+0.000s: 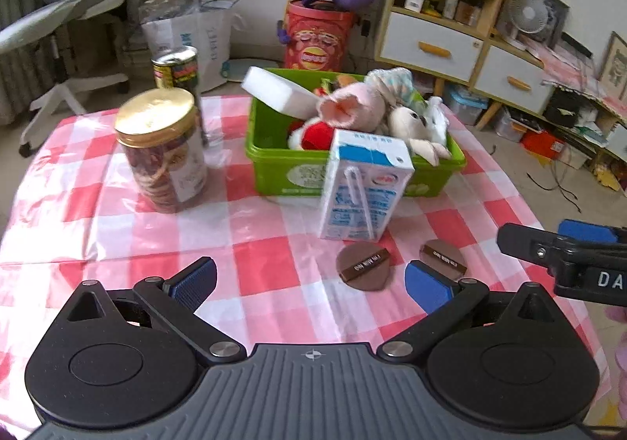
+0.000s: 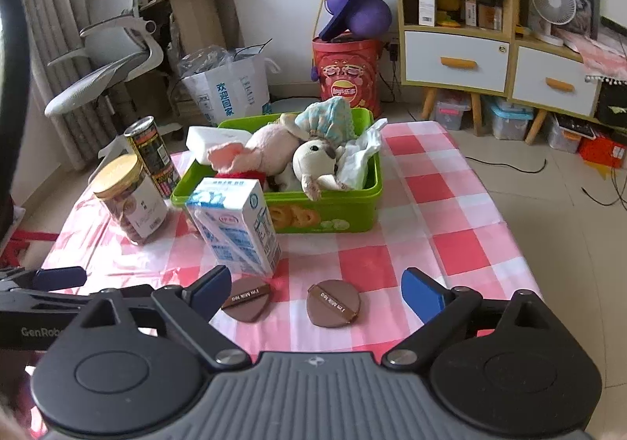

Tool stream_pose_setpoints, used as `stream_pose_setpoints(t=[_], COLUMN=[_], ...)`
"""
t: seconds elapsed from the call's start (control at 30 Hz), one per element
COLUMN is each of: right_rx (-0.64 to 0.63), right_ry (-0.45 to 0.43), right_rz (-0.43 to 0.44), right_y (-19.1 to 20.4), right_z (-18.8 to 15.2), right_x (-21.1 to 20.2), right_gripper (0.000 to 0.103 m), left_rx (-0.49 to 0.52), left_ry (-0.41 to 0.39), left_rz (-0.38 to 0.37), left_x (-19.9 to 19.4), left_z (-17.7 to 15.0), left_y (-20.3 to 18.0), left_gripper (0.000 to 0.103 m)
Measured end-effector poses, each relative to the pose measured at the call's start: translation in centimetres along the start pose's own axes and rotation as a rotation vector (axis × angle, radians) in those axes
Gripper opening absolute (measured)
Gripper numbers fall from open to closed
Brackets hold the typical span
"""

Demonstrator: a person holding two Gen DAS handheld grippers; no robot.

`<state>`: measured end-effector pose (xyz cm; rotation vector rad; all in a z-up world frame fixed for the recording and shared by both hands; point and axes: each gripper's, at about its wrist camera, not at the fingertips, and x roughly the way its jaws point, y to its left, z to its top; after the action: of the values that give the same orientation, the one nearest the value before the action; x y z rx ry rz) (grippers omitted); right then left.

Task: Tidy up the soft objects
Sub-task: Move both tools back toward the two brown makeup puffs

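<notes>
A green bin [image 1: 274,154] [image 2: 374,181] on the checked tablecloth holds soft things: a pink rabbit plush [image 1: 352,107] [image 2: 266,150], a white plush [image 1: 411,122] [image 2: 313,162], a red plush [image 1: 317,136], a knitted blue-white piece [image 2: 329,114], a white foam block [image 1: 278,91] [image 2: 215,144] and a crumpled white cloth [image 2: 360,154]. My left gripper [image 1: 312,283] is open above the near part of the table, holding nothing. My right gripper [image 2: 319,289] is open beside it on the right, also holding nothing. Both sit well short of the bin.
A milk carton [image 1: 360,189] [image 2: 235,228] stands in front of the bin. Left of it are a gold-lidded cookie jar [image 1: 164,154] [image 2: 129,201] and a tall can [image 1: 178,67] [image 2: 151,154]. Two brown discs [image 1: 364,267] [image 2: 333,303] lie near the fingertips. Chair, shelves and a red tub stand beyond the table.
</notes>
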<state>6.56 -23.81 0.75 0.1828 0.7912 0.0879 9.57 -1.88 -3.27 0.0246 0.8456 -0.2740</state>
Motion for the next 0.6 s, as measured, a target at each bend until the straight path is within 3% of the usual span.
stream_pose_setpoints(t=[0.3,0.6], right_rx=[-0.096,-0.234], right_ry=[0.05,0.14], right_rz=[-0.071,-0.088], right_y=[-1.3,-1.7], right_z=[-3.1,-6.1], right_x=[3.9,7.1], right_gripper=[0.075,0.076], left_rx=[0.173,0.195], left_ry=[-0.008,0.025], left_rz=[0.016,0.024], left_x=[4.6,7.9], left_z=[-3.5,-5.5], left_y=[-1.9,-2.4], left_gripper=[0.098,0.098])
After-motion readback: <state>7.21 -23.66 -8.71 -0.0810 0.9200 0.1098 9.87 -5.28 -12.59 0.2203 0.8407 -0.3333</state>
